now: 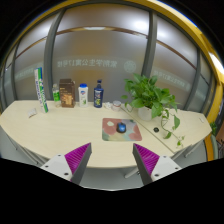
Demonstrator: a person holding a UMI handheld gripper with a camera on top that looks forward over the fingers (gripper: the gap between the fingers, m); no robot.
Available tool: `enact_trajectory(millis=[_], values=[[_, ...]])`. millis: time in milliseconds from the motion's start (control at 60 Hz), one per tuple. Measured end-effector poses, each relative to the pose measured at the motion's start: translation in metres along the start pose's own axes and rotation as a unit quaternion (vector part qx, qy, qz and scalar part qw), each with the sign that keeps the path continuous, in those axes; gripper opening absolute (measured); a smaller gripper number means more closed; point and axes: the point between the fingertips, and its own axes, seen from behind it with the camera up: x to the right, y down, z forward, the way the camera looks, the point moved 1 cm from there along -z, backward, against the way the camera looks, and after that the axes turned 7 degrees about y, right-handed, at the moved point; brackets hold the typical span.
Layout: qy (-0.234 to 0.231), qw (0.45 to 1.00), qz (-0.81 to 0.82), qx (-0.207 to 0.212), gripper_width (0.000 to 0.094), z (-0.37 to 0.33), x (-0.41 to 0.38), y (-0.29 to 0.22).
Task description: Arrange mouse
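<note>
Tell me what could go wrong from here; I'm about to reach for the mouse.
The mouse sits on a small mat that may slide when the open gripper closes on it. The plant stands close beside it, so a wide approach could brush its leaves. The mouse's rounded shell may slip from the fingers.

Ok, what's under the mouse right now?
The mouse sits on a mouse pad lying flat on the table, beyond the hand-held gripper, whose fingers are open and apart from it. The pad's surface directly beneath the mouse is covered.
</note>
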Motion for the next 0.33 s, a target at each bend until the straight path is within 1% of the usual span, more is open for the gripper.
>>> enact_trajectory(millis=[117,333], values=[[-0.006,1.0,-0.006,0.006,0.0852,-0.026,-0.007,0.006],[-0.008,1.0,-0.011,0.013,0.085,-0.047,-0.017,0.009]])
